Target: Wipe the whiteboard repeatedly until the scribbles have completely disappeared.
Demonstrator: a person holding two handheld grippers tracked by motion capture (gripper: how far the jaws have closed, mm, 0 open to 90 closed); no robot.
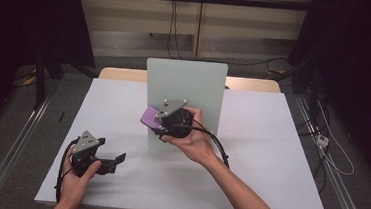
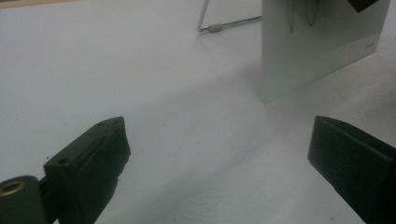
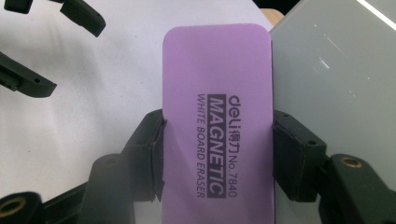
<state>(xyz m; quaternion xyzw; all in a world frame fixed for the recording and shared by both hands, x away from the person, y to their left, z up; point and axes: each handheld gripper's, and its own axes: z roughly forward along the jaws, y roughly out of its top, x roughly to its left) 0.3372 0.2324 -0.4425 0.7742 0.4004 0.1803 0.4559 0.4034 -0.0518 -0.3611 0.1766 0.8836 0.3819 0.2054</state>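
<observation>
Right gripper (image 1: pixel 158 124) at the centre of the high view, held up off the table (image 1: pixel 269 156) in front of an upright pale board (image 1: pixel 195 80). Right hand (image 1: pixel 193 137) wrapped round the body from below, palm up, wrist bent back, forearm running down toward the lower right of the frame. Grey three-cornered plate on top, tilted toward the upper left. Jaws pinching a purple eraser (image 1: pixel 150 117) by its two long sides. In the right gripper view, eraser (image 3: pixel 217 121) standing lengthways up the middle of the frame, printed face toward the camera, one black pad pressed on each edge; board (image 3: pixel 336 70) along the right side just behind the eraser, contact impossible to tell.

Left gripper (image 1: pixel 114 160) at the lower left of the high view, low over the table, well apart from the board. Left hand (image 1: pixel 78 176) gripping it from beneath, forearm entering from the bottom edge, jaws aimed toward the right of the frame. In the left gripper view, jaws spread wide with only bare white table between them; board's lower corner (image 2: pixel 317 51) at the upper right of that frame, a thin wire stand (image 2: pixel 219 25) to its left.
</observation>
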